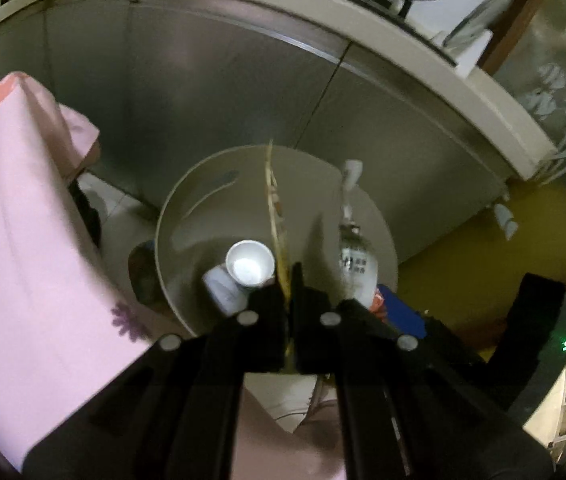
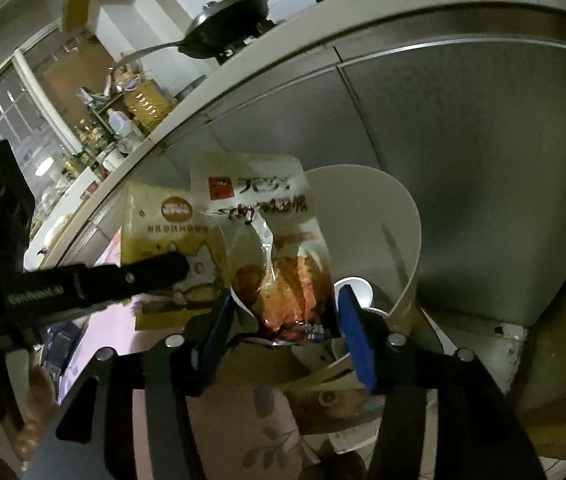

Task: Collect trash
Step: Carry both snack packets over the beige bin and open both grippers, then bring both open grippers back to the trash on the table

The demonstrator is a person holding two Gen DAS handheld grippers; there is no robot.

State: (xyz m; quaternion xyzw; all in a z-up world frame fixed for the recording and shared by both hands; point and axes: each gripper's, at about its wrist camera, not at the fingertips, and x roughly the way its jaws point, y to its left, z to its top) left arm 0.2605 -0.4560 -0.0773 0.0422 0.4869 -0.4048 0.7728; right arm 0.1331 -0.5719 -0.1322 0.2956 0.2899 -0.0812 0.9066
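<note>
A white round trash bin [image 1: 187, 216] stands on the floor against grey cabinet doors; it also shows in the right wrist view [image 2: 403, 216]. White paper cups [image 1: 250, 263] lie inside it. My left gripper [image 1: 291, 300] is shut on a thin yellow snack packet [image 1: 273, 200], seen edge-on above the bin; the same packet [image 2: 163, 220] shows flat in the right wrist view. My right gripper [image 2: 283, 312] holds a crumpled orange and white snack wrapper [image 2: 279, 240] between its blue pads over the bin rim.
Grey cabinet doors [image 1: 211, 92] under a pale countertop edge [image 1: 403, 36] run behind the bin. Pink patterned cloth [image 1: 23, 208] fills the left. A yellow-olive surface [image 1: 483, 256] lies at right. Pans [image 2: 227, 28] and bottles sit on the counter.
</note>
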